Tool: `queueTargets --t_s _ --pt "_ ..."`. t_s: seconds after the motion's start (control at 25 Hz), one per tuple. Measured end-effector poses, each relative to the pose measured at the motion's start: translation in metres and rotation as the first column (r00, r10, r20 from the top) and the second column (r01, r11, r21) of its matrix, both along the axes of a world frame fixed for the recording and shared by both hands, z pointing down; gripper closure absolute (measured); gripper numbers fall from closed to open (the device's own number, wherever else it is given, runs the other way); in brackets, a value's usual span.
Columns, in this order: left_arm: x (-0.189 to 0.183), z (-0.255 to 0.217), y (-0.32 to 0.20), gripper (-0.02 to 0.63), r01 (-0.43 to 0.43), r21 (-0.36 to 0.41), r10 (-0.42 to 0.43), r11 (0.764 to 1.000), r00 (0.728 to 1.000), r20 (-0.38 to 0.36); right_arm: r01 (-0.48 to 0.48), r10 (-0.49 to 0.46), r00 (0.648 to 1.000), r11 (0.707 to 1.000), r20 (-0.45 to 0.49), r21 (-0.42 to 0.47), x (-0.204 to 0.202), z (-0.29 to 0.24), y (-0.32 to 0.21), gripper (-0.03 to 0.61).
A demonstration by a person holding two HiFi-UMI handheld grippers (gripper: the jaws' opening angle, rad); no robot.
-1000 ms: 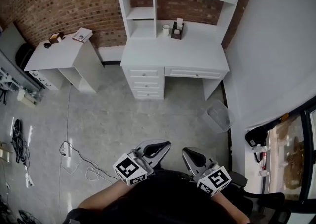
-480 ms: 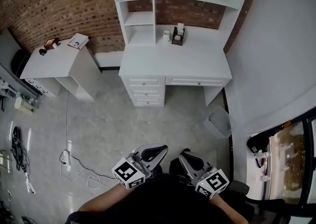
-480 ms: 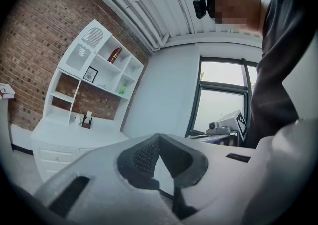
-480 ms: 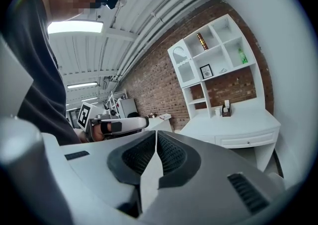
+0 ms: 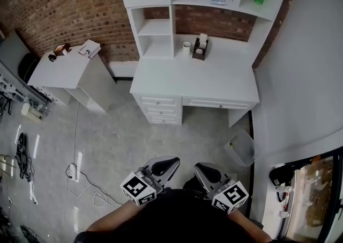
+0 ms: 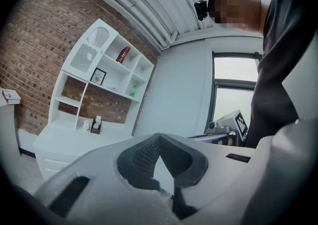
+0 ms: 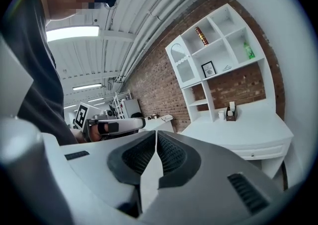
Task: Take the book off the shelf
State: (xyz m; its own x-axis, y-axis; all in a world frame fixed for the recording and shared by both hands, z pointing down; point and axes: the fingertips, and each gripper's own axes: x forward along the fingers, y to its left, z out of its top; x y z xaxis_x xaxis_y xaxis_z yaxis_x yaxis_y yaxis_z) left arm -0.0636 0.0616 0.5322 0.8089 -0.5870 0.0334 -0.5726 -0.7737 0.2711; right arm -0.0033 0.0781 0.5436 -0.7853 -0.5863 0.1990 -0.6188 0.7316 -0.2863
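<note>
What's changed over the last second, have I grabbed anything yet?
Only the camera view shifted: the desk sits lower in frame, more of the shelf shows. Nothing grabbed. The left gripper and right gripper stay shut, empty, near your body.

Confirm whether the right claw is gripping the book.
No: the right claw is shut with nothing between its jaws, and the red book stands up on the shelf across the room.

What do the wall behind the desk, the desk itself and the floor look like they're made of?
Wall: matte red-brown brick, mortar lines showing. Desk: smooth white finish, probably painted wood or laminate; the look doesn't settle which. Floor: grey, likely polished concrete or tile, with glossy light streaks.
</note>
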Motion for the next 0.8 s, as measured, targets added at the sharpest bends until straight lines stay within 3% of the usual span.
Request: queueTargets --t_s 0.28,0.52,0.8 --pt "0.068 -0.014 -0.075 0.606 0.022 0.023 -0.022 0.999 1.0 -0.01 0.06 -0.059 0.998 0.998 -0.026 0.018 0.06 -0.013 -0.075 0.557" --pt "0.125 -0.018 -0.124 0.606 0.028 0.051 -0.028 0.998 1.0 -0.015 0.056 -0.056 0.998 0.998 -0.016 0.031 0.121 -0.013 -0.128 0.557" --pt "0.155 -0.011 -0.16 0.606 0.046 0.025 -0.046 0.999 0.999 0.011 0.065 -0.065 0.998 0.998 0.014 -0.003 0.152 -0.004 -0.163 0.557"
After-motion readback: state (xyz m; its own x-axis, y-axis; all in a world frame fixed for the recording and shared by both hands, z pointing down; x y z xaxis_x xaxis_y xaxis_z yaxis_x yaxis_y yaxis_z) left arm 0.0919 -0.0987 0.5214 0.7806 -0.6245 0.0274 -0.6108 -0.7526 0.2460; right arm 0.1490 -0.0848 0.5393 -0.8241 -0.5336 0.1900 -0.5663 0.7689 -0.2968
